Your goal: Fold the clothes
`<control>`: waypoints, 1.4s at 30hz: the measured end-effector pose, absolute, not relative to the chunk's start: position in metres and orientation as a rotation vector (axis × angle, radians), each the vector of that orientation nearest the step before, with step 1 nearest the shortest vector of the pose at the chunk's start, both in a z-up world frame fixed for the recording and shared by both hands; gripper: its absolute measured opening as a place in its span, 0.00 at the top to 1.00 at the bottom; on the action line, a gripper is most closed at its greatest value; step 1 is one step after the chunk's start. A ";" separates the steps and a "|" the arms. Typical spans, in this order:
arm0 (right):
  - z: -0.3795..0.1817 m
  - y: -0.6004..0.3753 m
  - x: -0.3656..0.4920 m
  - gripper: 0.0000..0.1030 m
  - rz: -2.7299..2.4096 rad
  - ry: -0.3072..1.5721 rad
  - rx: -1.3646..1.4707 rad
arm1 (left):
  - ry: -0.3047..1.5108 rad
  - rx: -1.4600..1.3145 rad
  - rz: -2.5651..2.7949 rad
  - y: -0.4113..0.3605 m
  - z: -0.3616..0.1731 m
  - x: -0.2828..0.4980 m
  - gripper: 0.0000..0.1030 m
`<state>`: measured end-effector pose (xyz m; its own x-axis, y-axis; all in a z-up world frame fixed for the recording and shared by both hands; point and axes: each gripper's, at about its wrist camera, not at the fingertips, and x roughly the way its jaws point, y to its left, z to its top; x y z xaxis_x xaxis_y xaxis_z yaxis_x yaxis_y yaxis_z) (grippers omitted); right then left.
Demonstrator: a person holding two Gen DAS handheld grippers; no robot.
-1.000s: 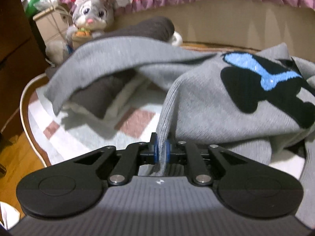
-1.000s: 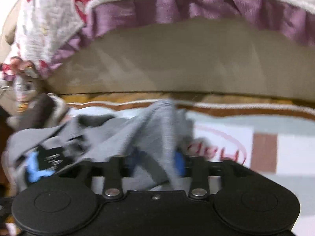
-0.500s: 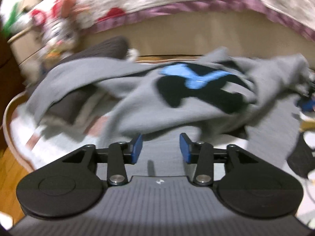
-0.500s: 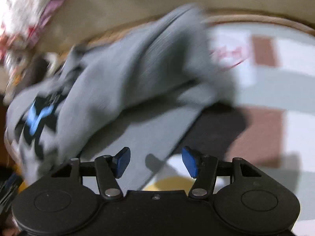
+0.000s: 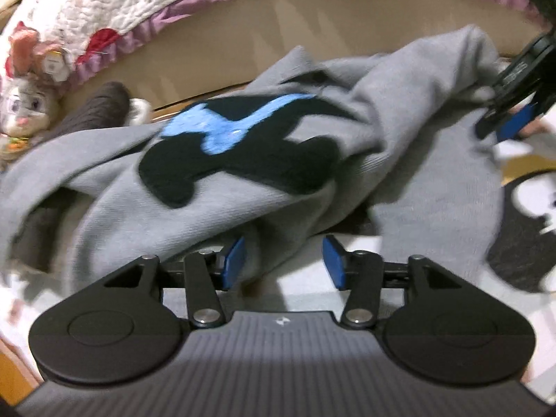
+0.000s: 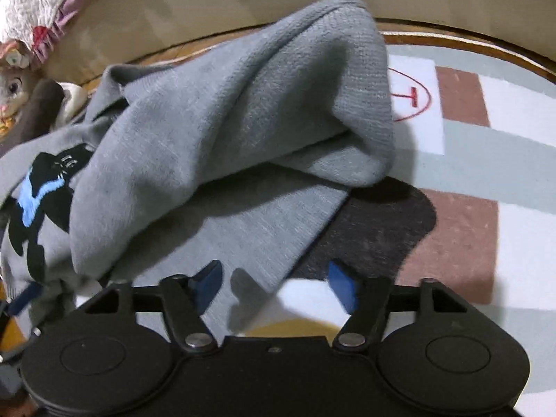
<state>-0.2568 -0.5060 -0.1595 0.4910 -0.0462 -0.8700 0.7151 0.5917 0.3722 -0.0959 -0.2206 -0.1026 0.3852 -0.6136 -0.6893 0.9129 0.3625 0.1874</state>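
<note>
Pale checked rug [image 6: 514, 160] with brown squares carries a heap of soft grey knit sweater [image 6: 226, 114], its flat black-and-blue motif [image 5: 239, 146] facing up. Left gripper [image 5: 283, 260] and right gripper [image 6: 274, 283] hover at its near edge, blue-padded jaws spread, holding nothing.

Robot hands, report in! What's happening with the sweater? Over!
Left gripper open, right gripper open. Grey sweater bunched on rug, unfolded. Nothing blocking.
</note>
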 end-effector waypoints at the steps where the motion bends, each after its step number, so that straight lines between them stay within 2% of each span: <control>1: -0.160 -0.501 -0.254 0.21 -0.481 0.962 0.819 | 0.582 0.583 -1.097 -0.220 -0.101 -0.098 0.56; 6: -0.161 -0.480 -0.236 0.22 -0.358 0.966 0.735 | 0.559 0.632 -1.031 -0.235 -0.111 -0.104 0.56; 8: -0.160 -0.473 -0.224 0.33 -0.377 0.947 0.655 | 0.498 0.669 -0.983 -0.243 -0.119 -0.100 0.55; 9: -0.159 -0.468 -0.217 0.49 -0.388 0.939 0.584 | 0.454 0.693 -0.955 -0.248 -0.122 -0.098 0.54; 10: -0.159 -0.464 -0.211 0.79 -0.398 0.932 0.512 | 0.401 0.722 -0.925 -0.252 -0.125 -0.096 0.53; 12: -0.155 -0.463 -0.205 0.87 -0.413 0.904 0.400 | 0.337 0.731 -0.875 -0.260 -0.129 -0.088 0.53; 18: -0.102 -0.485 -0.242 0.96 -0.561 0.690 0.360 | 0.375 0.587 -0.829 -0.262 -0.114 -0.056 0.53; 27: -0.040 -0.565 -0.298 0.96 -0.778 0.577 0.259 | 0.421 0.569 -0.944 -0.246 -0.115 -0.066 0.51; 28: -0.035 -0.572 -0.305 0.96 -0.801 0.583 0.223 | 0.413 0.594 -0.967 -0.244 -0.119 -0.071 0.48; 32: -0.025 -0.598 -0.332 0.97 -0.872 0.623 0.117 | 0.461 0.644 -1.033 -0.239 -0.132 -0.076 0.48; 36: -0.044 -0.620 -0.335 0.97 -0.950 0.740 -0.008 | 0.470 0.644 -1.121 -0.238 -0.133 -0.085 0.48; 42: -0.094 -0.659 -0.331 0.96 -0.988 0.906 0.224 | 0.420 0.765 -1.112 -0.269 -0.157 -0.104 0.41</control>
<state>-0.3312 -0.6591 -0.0937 0.2314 -0.6237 -0.7466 0.7974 0.5613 -0.2218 -0.1037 -0.2691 -0.1573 0.4036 -0.6410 -0.6529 0.9126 0.2308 0.3375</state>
